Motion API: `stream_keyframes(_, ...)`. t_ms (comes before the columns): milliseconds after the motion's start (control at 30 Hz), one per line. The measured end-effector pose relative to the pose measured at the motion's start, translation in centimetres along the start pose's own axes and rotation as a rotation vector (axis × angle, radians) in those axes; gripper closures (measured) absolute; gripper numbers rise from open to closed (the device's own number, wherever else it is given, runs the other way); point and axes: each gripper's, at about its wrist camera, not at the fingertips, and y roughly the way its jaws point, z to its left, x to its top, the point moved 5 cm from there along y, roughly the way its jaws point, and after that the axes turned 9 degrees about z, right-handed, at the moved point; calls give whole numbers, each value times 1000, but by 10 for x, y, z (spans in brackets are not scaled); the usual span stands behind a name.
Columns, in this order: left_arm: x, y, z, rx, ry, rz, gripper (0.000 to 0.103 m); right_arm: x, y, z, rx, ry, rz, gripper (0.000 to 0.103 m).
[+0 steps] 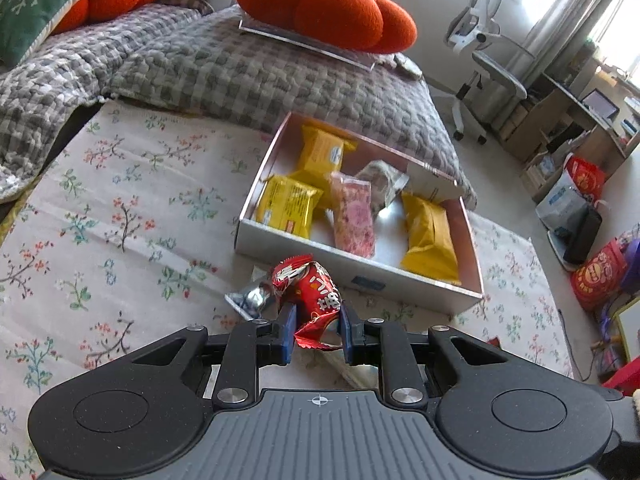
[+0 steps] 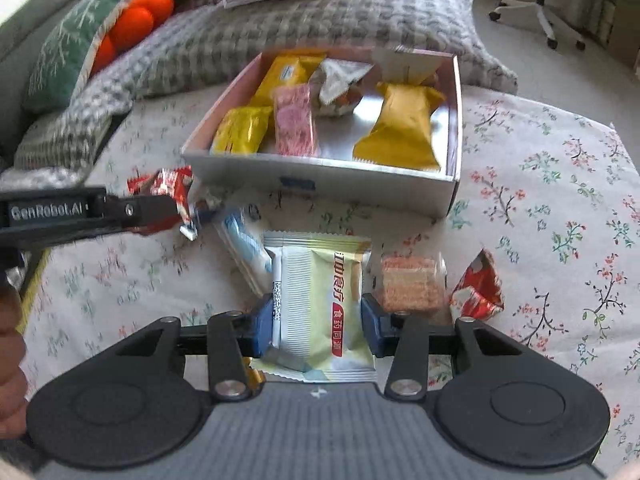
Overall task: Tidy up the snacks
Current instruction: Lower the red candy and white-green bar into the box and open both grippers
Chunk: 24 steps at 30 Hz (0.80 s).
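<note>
We see a floral sheet (image 1: pixel 120 208) spread over the bed, with a grey checked blanket (image 1: pixel 224 68) bunched along its far side. On the blanket lies an orange pumpkin-shaped cushion (image 1: pixel 320 4) atop a clear flat sleeve, and a green patterned pillow (image 1: pixel 32 0) sits at the left. Beyond the bed stands a white office chair (image 1: pixel 486 56), with red bags (image 1: pixel 596 280) on the floor.

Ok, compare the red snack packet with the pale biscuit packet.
The red snack packet is shiny and crumpled; the pale biscuit packet is flat and smooth. The red one is pinched in the left claw; the pale one sits in the right claw. Both are outside the box.
</note>
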Motion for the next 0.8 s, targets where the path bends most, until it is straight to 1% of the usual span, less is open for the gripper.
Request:
stream_keyframes(167, 10, 4, -3, -5, 3, -19, 83, 16, -9, -11, 23, 78, -83, 62)
stream_keyframes(300, 25, 13, -9, 10, 27, -42, 83, 29, -8, -21, 16, 146, -126, 62)
stream_keyframes(467, 43, 28, -14, 8, 43, -61, 83, 50, -8, -28, 87, 230, -183, 62)
stream_keyframes(533, 47, 35, -16, 6, 52, -57, 83, 59, -6, -26, 82, 227, -202, 62)
stream_keyframes(633, 54, 42, -18, 13, 67, -58, 83, 70, 2, -25, 44, 208, -219, 62)
stream_keyframes(700, 59, 48, -17, 15, 64, -62, 83, 75, 10, -27, 60, 224, -212, 62)
stream_keyframes(800, 62, 59, -14, 14, 62, -55, 83, 81, 18, -27, 63, 229, -226, 62)
